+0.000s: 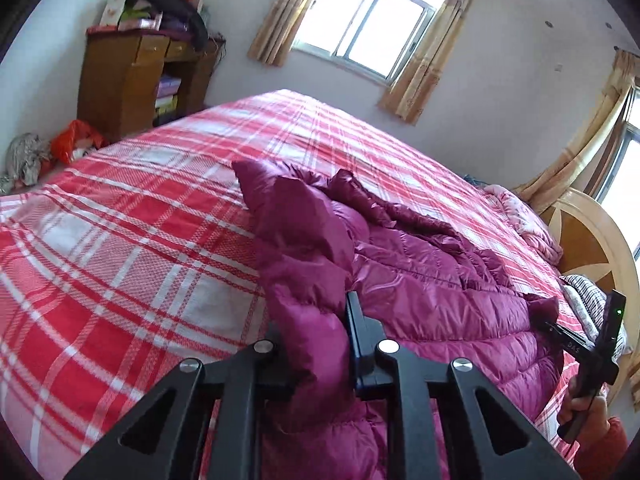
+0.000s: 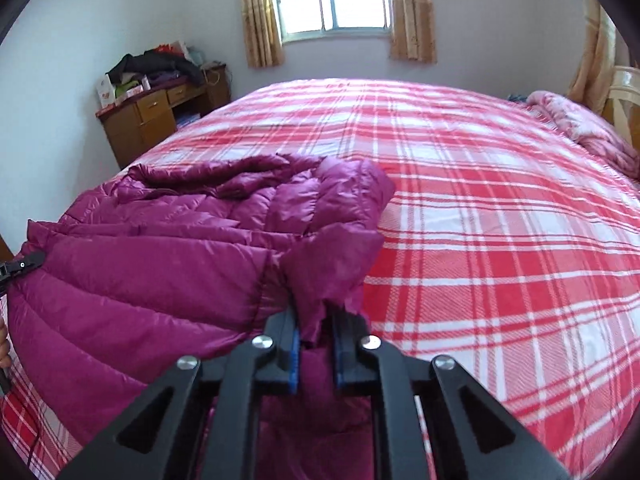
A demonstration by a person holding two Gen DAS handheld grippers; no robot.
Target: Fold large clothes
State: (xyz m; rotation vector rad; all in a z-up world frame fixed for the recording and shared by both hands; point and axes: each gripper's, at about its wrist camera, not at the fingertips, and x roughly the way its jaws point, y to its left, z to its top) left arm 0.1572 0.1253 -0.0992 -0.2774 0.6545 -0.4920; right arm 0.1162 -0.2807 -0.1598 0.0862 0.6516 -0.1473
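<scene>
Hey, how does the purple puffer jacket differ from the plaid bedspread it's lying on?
The jacket is plain magenta, while the bedspread is red-and-white plaid. The jacket is shiny, quilted and puffy; the bedspread looks matte and flat. The jacket lies rumpled with its near edge pinched in both claws; the bedspread lies spread smooth. Both are fabric.

Faint white letters "DAS" on the black right tongs [image 1: 558, 330]
</scene>
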